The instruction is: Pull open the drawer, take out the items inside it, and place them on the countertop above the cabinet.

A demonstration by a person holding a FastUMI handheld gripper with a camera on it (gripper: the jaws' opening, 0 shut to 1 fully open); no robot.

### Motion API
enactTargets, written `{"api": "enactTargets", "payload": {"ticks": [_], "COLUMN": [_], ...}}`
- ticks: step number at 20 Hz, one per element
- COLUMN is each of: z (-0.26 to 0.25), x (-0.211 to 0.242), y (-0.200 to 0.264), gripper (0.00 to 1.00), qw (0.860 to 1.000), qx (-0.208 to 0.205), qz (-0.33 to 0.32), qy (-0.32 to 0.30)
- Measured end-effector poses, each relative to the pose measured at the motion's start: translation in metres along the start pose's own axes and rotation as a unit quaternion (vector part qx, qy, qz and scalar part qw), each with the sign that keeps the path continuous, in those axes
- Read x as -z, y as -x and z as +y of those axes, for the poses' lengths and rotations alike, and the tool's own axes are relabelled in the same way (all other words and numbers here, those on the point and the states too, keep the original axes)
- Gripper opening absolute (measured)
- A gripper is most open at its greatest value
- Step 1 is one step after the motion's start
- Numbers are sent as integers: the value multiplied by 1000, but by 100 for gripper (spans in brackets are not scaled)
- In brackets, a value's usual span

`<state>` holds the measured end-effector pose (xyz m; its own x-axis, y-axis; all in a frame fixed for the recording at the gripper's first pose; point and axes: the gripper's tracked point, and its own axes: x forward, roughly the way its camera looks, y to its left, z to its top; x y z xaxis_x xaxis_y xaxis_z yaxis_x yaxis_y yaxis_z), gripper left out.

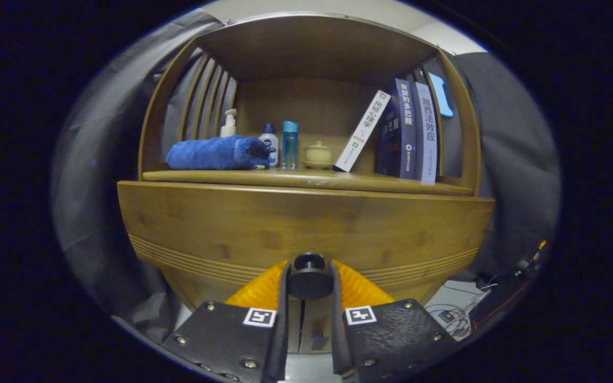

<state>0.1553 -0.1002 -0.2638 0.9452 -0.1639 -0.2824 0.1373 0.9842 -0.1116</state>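
Down at the bottom center of the frame the gripper (309, 276) has its 2 orange fingers (261, 290) on either side of the black knob (309, 279) of the drawer (306, 234). The jaws look clamped on the knob, each pad touching a side of its round base, though the angle is low so I can't fully swear both are pressing hard. The drawer front is a wide wooden panel with grooved lines along its lower edge, and it sits flush with the cabinet, so closed as far as I can see.

Right above the drawer, across the middle of the frame, is the countertop (328, 181), which is the floor of an open wooden shelf. Left of center on it lies a rolled blue towel (216, 153). Behind the towel's right part stands a white pump bottle (228, 123). Just right of the towel there's a small white bottle with a dark cap (269, 143), then a tall blue bottle (289, 144) beside it, then a little beige lidded cup on a saucer (318, 154). Upper right of center, a white book (362, 132) leans tilted against 2 upright dark books (410, 130).

Lower right of the frame, some cables (461, 314) lie on the floor beside the cabinet.
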Motion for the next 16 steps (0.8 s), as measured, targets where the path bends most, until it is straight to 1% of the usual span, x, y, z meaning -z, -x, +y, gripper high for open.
{"api": "enactTargets", "payload": {"ticks": [4,9,13,16], "z": [3,3,3,2], "x": [5,12,21,25], "y": [32,69,97,110], "gripper": [33,33,33,33], "qw": [1000,1000,1000,1000], "qx": [-5,-4,-2,-2], "qz": [2,7,13,16], "qy": [-3,11,-8,-6]}}
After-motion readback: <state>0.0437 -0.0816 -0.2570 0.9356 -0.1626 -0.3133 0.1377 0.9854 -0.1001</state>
